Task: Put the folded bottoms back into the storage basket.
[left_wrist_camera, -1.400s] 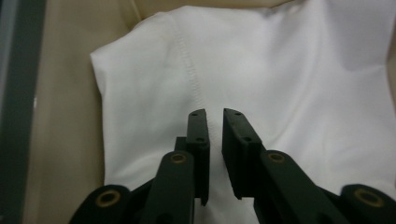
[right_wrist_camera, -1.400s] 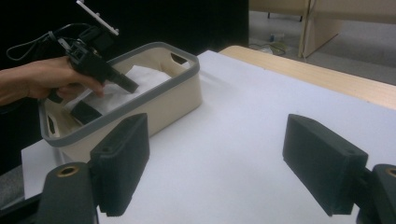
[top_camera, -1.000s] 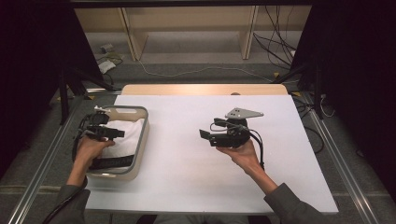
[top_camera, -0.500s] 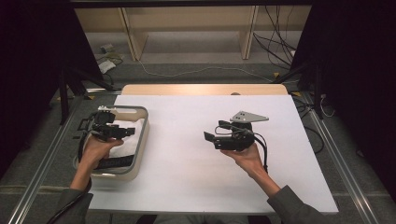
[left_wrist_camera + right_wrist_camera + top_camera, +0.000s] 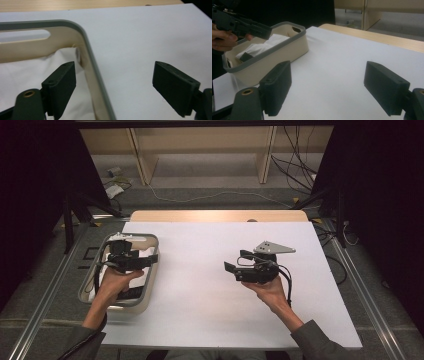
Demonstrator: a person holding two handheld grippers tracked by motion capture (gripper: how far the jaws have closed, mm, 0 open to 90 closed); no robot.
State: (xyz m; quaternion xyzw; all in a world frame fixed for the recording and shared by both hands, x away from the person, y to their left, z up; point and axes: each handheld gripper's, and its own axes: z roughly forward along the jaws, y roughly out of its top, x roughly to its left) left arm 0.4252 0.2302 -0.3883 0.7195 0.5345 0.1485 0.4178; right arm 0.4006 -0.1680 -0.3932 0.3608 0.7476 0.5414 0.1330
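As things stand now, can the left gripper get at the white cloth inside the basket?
Probably yes. The left gripper hangs over the basket near its right rim, jaws just opened with nothing between them. The white cloth lies uncovered right below one jaw; only the rim under the gap could get in the way.

My left hand (image 5: 114, 281) holds the left hand-held gripper (image 5: 150, 260) level, pointing toward my right; its jaws have just been opening and now stand wide apart with nothing pressed between the pads. My right hand (image 5: 272, 291) cradles the right hand-held gripper (image 5: 231, 268) from beneath, aimed toward my left, jaws spread wide and holding nothing. Both forearms reach forward, well apart.
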